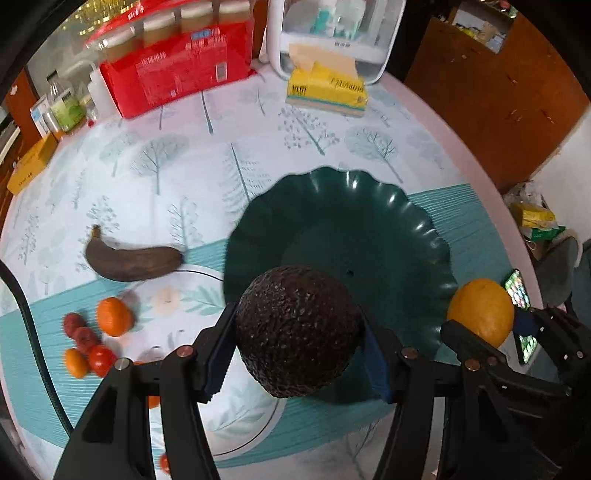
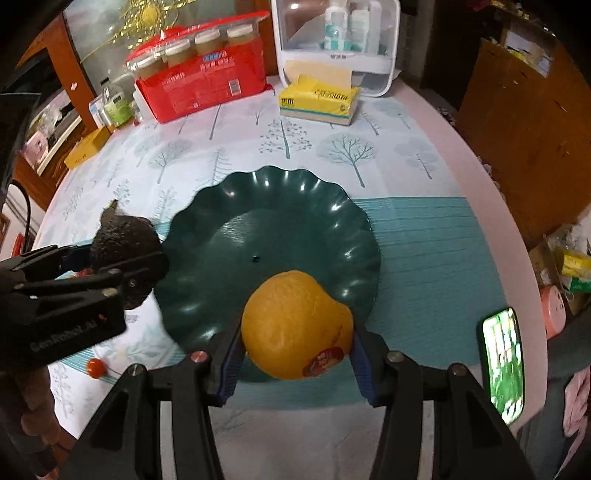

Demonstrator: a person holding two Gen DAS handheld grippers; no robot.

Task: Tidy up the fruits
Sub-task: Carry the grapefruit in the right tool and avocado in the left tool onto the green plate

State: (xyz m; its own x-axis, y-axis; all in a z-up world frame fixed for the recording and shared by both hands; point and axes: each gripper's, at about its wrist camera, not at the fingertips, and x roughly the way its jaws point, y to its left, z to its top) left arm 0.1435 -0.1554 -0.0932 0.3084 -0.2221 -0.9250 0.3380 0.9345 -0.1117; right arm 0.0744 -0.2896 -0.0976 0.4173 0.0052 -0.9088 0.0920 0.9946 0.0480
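My left gripper (image 1: 297, 332) is shut on a dark, bumpy avocado (image 1: 297, 328), held above the near rim of a dark green scalloped plate (image 1: 343, 206). My right gripper (image 2: 295, 332) is shut on an orange (image 2: 291, 321) with a red sticker, over the near edge of the same plate (image 2: 280, 206). In the left wrist view the orange (image 1: 482, 312) and right gripper show at the right; in the right wrist view the avocado (image 2: 122, 240) shows at the left. A brown banana (image 1: 135, 260), a tangerine (image 1: 113, 315) and small red fruits (image 1: 86, 339) lie left of the plate.
At the table's far side stand a red package (image 1: 181, 62), a yellow tissue pack (image 1: 327, 90) and a white organiser box (image 1: 332, 33). A lit phone (image 2: 504, 363) lies near the right edge. A small red fruit (image 2: 96, 367) rests on the cloth. A black cable (image 1: 26, 314) runs at the left.
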